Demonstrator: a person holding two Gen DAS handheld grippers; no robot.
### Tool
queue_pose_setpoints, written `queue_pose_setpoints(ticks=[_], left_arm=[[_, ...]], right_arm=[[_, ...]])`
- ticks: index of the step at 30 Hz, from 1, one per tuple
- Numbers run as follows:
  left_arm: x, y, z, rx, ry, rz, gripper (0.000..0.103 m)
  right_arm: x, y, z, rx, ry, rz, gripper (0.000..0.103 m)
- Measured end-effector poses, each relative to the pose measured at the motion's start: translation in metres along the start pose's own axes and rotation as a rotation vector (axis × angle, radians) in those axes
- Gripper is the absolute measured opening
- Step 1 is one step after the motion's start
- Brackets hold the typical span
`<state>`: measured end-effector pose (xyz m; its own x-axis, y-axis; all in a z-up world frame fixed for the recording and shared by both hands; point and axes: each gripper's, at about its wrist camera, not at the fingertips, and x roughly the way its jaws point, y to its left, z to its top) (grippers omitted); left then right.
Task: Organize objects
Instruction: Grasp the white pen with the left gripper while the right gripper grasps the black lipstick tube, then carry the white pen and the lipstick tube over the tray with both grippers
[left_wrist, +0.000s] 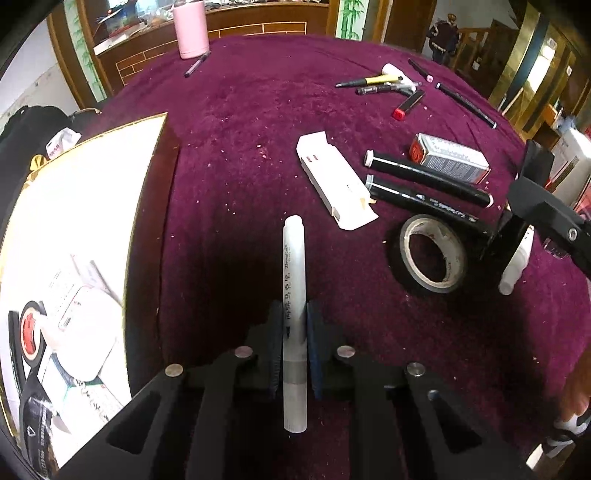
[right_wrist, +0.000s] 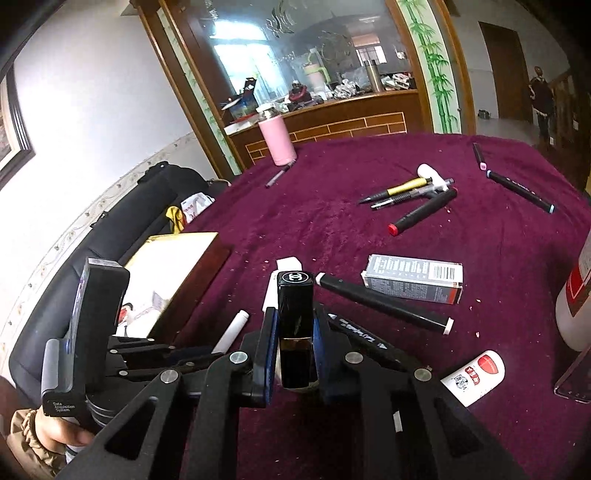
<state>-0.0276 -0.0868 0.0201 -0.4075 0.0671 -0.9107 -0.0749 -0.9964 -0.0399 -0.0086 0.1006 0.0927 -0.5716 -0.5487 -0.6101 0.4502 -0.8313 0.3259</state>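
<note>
My left gripper is shut on a white marker pen, which points away from me above the purple tablecloth. Just to its left stands an open box with a white inside, holding tape and small packs. My right gripper is shut on a black rectangular lipstick tube with a logo on its cap, held above the cloth. In the right wrist view the left gripper's body and the white marker pen show at the left, near the open box.
On the cloth lie a black tape roll, a flat white carton, two black markers, a grey box, a white-and-red tube and several pens farther off. A pink bottle stands at the far edge. A person's hand holds the left gripper.
</note>
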Motion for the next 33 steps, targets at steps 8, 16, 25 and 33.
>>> queue_pose_setpoints(ticks=[8, 16, 25, 33], left_arm=[[-0.035, 0.012, -0.002, -0.036, -0.077, -0.026, 0.012], [-0.057, 0.026, -0.008, -0.067, -0.116, -0.019, 0.012], [-0.077, 0.046, -0.009, -0.101, -0.167, 0.000, 0.012], [-0.085, 0.064, -0.014, -0.133, -0.184, 0.028, 0.012]], right_arm=[[0.002, 0.016, -0.004, -0.020, 0.010, 0.018, 0.019], [0.009, 0.035, -0.007, -0.056, 0.035, 0.028, 0.019], [0.011, 0.056, -0.004, -0.088, 0.035, 0.066, 0.019], [0.016, 0.069, -0.003, -0.107, 0.045, 0.092, 0.019]])
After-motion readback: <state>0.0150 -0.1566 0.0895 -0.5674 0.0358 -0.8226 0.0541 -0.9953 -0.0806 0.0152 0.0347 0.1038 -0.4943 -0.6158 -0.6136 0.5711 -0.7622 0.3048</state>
